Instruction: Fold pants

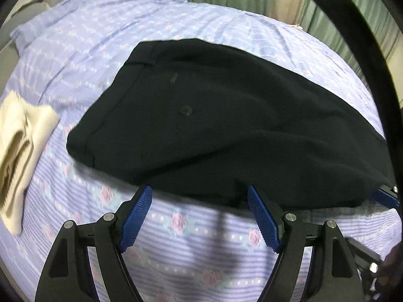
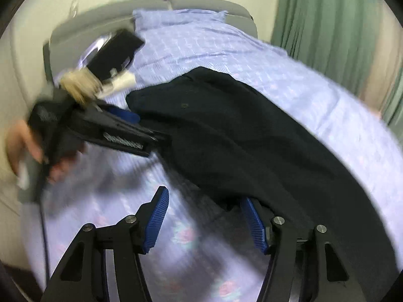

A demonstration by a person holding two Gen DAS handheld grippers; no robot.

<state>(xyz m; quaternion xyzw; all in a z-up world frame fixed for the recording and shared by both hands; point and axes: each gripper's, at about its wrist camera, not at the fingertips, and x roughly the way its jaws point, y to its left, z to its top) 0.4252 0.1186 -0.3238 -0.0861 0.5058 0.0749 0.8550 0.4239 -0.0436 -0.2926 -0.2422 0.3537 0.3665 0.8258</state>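
**Pants spread on the bed, both tools apart at the near edge**

The pants (image 1: pixel 226 115), dark and nearly black, lie flat on a bed covered by a lilac sheet (image 1: pixel 83 50) printed with stripes and small roses. A small round button (image 1: pixel 186 110) shows on the seat of the garment, and a stitched band runs along its left end in the left wrist view. The cloth stretches away to the right, toward green curtains (image 2: pixel 327 20) behind the bed.

The left tool (image 1: pixel 199 214) hangs over the sheet at the near hem of the pants with its jaws standing wide apart. Nothing is pinched between its blue pads (image 1: pixel 137 216); the right pad's tip sits just at the fabric's edge, and whether it touches is unclear. In the right wrist view a hand (image 2: pixel 30 148) grips this same tool, blurred.

The right tool (image 2: pixel 204 221) also has its jaws apart, over the sheet. Its right pad (image 2: pixel 253 224) lies partly beneath a drooping fold of the pants, while the other pad is clear of the cloth; no clamp is visible.

A cream cloth (image 1: pixel 22 146) lies on the sheet, left of the pants and apart from them. A dark box-like object (image 2: pixel 113 52) rests near the grey headboard (image 2: pixel 201 5), too blurred to identify.
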